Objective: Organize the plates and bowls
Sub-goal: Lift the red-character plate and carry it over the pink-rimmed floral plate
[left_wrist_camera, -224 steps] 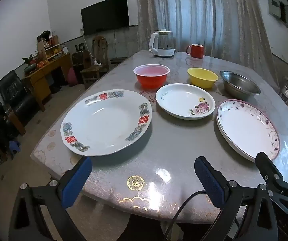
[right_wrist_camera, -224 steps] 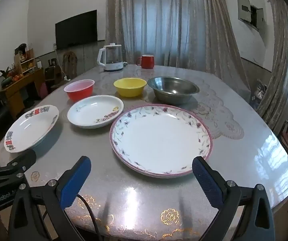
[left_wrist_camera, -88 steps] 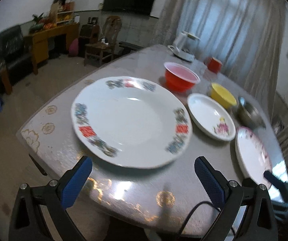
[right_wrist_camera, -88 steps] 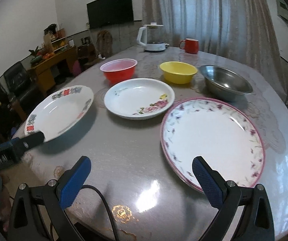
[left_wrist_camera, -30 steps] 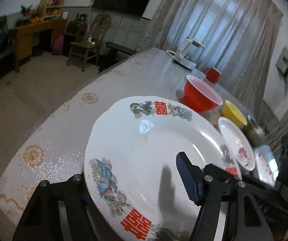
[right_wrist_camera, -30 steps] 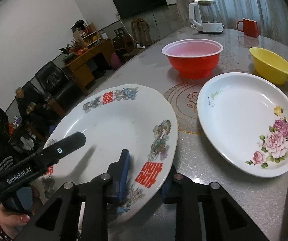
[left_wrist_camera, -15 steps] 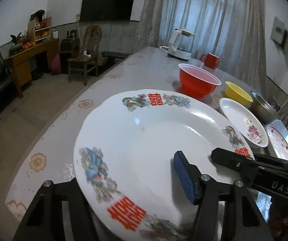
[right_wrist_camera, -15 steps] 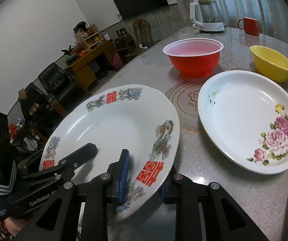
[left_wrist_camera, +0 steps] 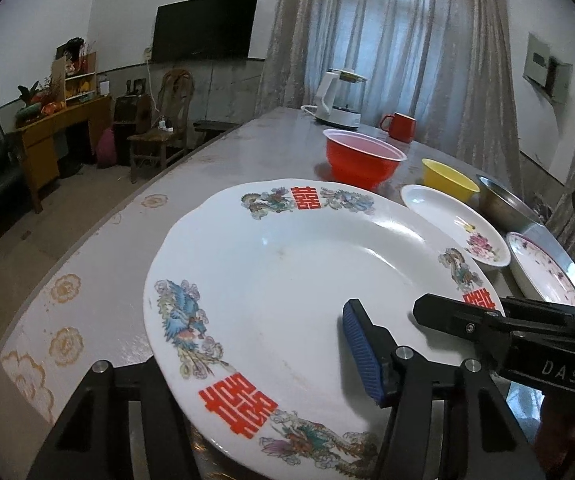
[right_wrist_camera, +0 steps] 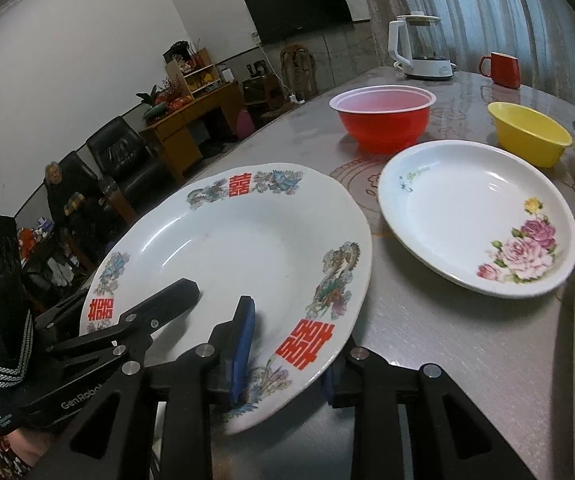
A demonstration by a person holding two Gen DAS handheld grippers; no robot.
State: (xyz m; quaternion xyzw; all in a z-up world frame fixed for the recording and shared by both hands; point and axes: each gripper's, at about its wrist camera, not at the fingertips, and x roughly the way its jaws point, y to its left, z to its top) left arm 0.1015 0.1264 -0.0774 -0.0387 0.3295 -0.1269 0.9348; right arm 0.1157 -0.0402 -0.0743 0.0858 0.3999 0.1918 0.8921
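Near the left edge of the counter [right_wrist_camera: 487, 340]: one double-happiness plate [left_wrist_camera: 307, 280], near rim raised off the surface. Along the near side to its right: one rose plate [right_wrist_camera: 467, 208], one pink-rimmed plate [left_wrist_camera: 543, 276]. Three plates in all. Behind them, three bowls in a row: red bowl [right_wrist_camera: 383, 120], yellow bowl [right_wrist_camera: 527, 136], steel bowl [left_wrist_camera: 503, 204]. At the far edge: one kettle [right_wrist_camera: 419, 48], one mug [right_wrist_camera: 503, 68].

Right tongs [right_wrist_camera: 287, 364] pinching the double-happiness plate's near rim, one pad above, one beneath. Left tongs [left_wrist_camera: 255, 356] straddling the same plate, just now closing; pressing or not, cannot tell.

Seconds earlier: both tongs spread wide and clear of every dish, that plate flat on the counter.
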